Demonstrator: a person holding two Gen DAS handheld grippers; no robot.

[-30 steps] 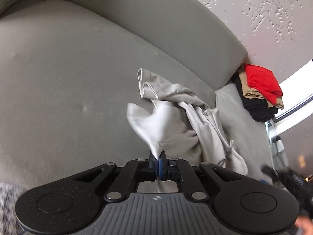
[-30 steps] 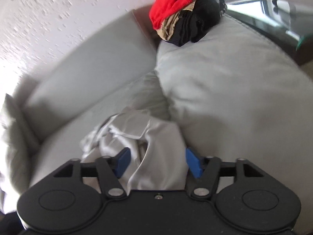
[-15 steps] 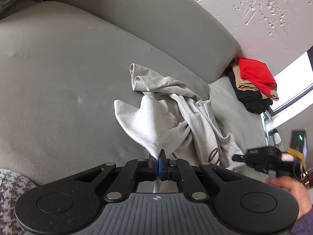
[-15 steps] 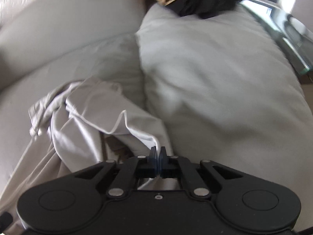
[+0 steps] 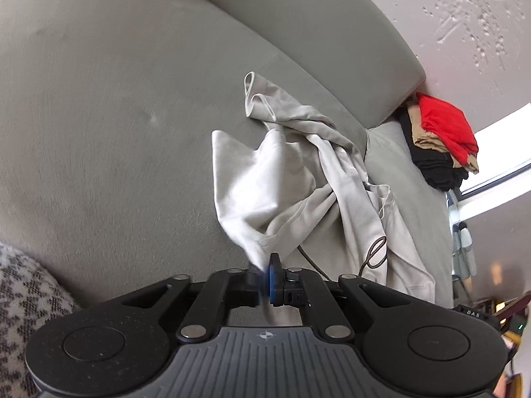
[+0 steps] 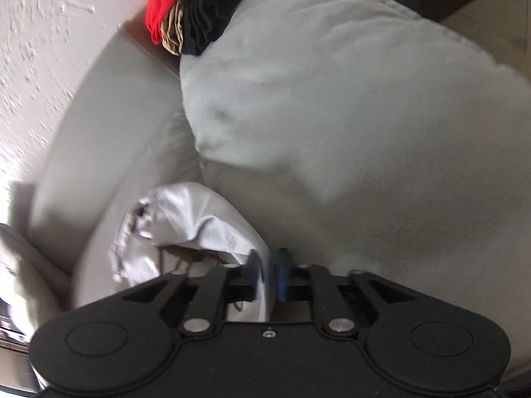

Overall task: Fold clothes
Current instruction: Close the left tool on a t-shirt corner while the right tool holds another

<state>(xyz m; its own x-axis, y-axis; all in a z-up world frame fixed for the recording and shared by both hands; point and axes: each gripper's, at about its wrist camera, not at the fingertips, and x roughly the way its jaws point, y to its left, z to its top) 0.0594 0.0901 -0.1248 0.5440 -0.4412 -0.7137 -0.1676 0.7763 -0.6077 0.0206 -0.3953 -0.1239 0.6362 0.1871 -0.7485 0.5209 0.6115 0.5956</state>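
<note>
Both grippers are pinching the same pale grey garment [image 5: 298, 179], which lies crumpled on the sofa seat [image 5: 99, 132] right by the big cushion [image 6: 348, 116]. Left gripper [image 5: 270, 277] is clamped on a corner/hem w/ cloth fanning up & away from its blue pads; right gripper [image 6: 267, 273] has its fingers nearly together w/ a fold of the fabric between them, so it reads as gripping too, though that view is motion-blurred & exact bite depth can't be told. Step in hand looks like lifting & spreading the piece so it can be laid flat, i.e. early in the fold. To do it well: keep both pinches firm & raise together, then draw the grippers apart sideways until the edge between them goes taut, no harder, since thin cloth like this likely slips from a shallow bite. A dark drawstring [image 5: 373, 253] loops out near the middle & the body is twisted around itself; a gentle shake while it hangs should let the twist drop out rather than pulling through it. Can't tell which garment edge each side holds, so check that they're matching corners before laying down. Lay it on open seat area left of the cushion, well apart from the stacked clothes [image 5: 441, 139] at the sofa's far end, then smooth away from the body.
</note>
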